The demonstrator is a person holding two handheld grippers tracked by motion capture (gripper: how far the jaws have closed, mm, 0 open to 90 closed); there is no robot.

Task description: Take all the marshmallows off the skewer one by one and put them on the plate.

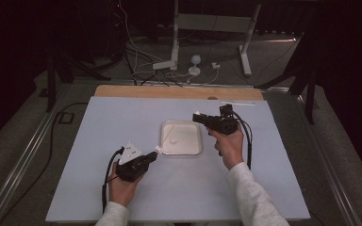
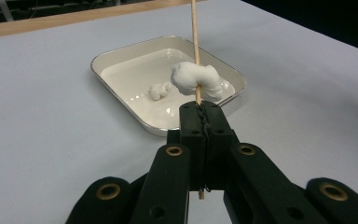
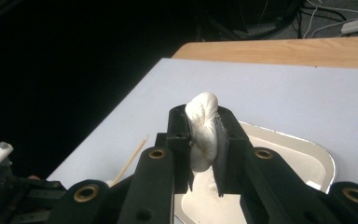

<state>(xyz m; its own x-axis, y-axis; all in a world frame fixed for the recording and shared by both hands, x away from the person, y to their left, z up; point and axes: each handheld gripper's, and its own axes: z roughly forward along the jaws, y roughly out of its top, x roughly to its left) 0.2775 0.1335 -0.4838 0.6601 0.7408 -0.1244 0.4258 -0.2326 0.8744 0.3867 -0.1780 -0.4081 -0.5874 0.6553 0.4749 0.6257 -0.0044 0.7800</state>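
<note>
While 2 hand-held grippers work over a pale blue surface (image 1: 122,197) in the high view, a white tray (image 1: 166,126) sits between them holding 1 small white lump (image 1: 173,140). The left hand-held gripper (image 1: 156,151) is at the tray's near left corner; the right hand-held gripper (image 1: 197,116) hangs above its far right corner.

Seen from the left gripper view, the left hand-held gripper (image 2: 200,109) is clamped on a wooden skewer (image 2: 195,28) with 1 marshmallow (image 2: 196,80) threaded just above the jaws, over the tray (image 2: 121,49), where 1 smaller piece (image 2: 159,90) lies.

Seen from the right gripper view, the right hand-held gripper (image 3: 204,135) pinches another marshmallow (image 3: 202,128) above the tray (image 3: 303,140).
</note>
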